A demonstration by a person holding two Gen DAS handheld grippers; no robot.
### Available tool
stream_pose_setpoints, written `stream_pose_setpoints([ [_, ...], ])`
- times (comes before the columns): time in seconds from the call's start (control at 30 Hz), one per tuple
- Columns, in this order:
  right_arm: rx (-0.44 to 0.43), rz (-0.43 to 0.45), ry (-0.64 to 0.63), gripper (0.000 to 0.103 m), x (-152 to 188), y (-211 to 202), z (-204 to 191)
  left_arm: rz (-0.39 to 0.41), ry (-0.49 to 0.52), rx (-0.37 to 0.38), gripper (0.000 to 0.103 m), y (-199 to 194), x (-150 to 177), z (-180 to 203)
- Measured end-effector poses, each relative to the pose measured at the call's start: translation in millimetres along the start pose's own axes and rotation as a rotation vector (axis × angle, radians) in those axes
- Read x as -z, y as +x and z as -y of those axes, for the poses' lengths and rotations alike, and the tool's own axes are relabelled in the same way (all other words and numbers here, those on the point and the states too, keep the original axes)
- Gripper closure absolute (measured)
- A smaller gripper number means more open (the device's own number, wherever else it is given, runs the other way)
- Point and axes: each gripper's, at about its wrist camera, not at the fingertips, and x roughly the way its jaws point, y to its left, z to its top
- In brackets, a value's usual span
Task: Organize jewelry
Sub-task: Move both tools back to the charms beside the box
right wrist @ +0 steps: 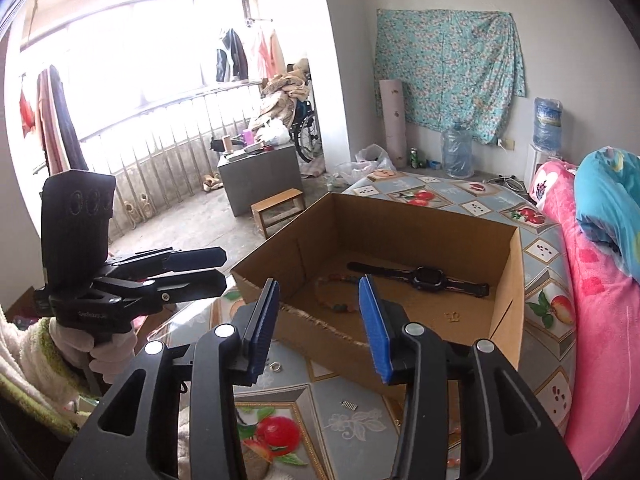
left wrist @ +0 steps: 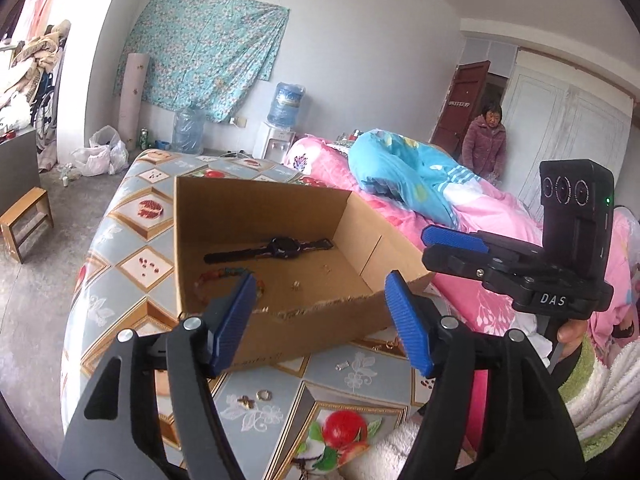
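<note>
An open cardboard box [left wrist: 200, 216] [right wrist: 508, 276] sits on the fruit-patterned table. In it lie a black watch [left wrist: 280, 249] [right wrist: 430, 278], a coloured bead bracelet [left wrist: 212, 280] [right wrist: 332, 304] and small gold earrings [left wrist: 296, 286] [right wrist: 452, 316]. On the table in front of the box lie a ring [left wrist: 263, 395] [right wrist: 276, 367], a small gold piece [left wrist: 246, 402] and a small silver clip [left wrist: 342, 366] [right wrist: 349, 405]. My left gripper [left wrist: 320, 320] is open and empty above the box's near wall. My right gripper [right wrist: 320, 324] is open and empty; it also shows in the left wrist view [left wrist: 452, 246].
Pink bedding [left wrist: 500, 208] [right wrist: 592, 280] and a blue quilt [left wrist: 408, 168] lie right of the table. A wooden stool [left wrist: 24, 220] [right wrist: 280, 208] stands on the floor to the left. A person [left wrist: 486, 140] stands by the door. A water dispenser [left wrist: 280, 120] stands behind the table.
</note>
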Motion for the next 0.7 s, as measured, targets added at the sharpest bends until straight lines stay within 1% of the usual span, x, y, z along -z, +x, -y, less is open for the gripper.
stream_pose_setpoints([
  [0.1,-0.02,-0.037,0.017,0.062,15.9,5.0,-10.9,-0.028,-0.035,-0.041,0.038,-11.6,16.4,-10.6],
  [0.23,-0.062,-0.104,0.125,0.062,40.8,19.3,-8.2,-0.075,-0.127,-0.06,0.038,-16.0,36.4,-28.8],
  [0.3,-0.062,-0.143,0.178,0.062,56.1,29.0,-6.0,-0.105,-0.146,-0.103,0.038,-15.0,48.0,-35.7],
  [0.43,-0.063,-0.199,0.257,0.062,79.2,44.3,-3.0,-0.155,-0.153,-0.17,0.038,-5.5,67.5,-45.0],
  [0.53,-0.054,-0.229,0.291,0.062,89.1,51.9,-1.9,-0.185,-0.133,-0.215,0.039,2.5,76.7,-50.8],
  [0.63,-0.053,-0.246,0.311,0.062,93.9,56.2,-0.8,-0.199,-0.111,-0.219,0.042,12.7,79.7,-51.1],
  [0.7,-0.051,-0.257,0.311,0.062,94.5,60.8,-1.2,-0.209,-0.086,-0.211,0.05,20.9,81.0,-49.2],
])
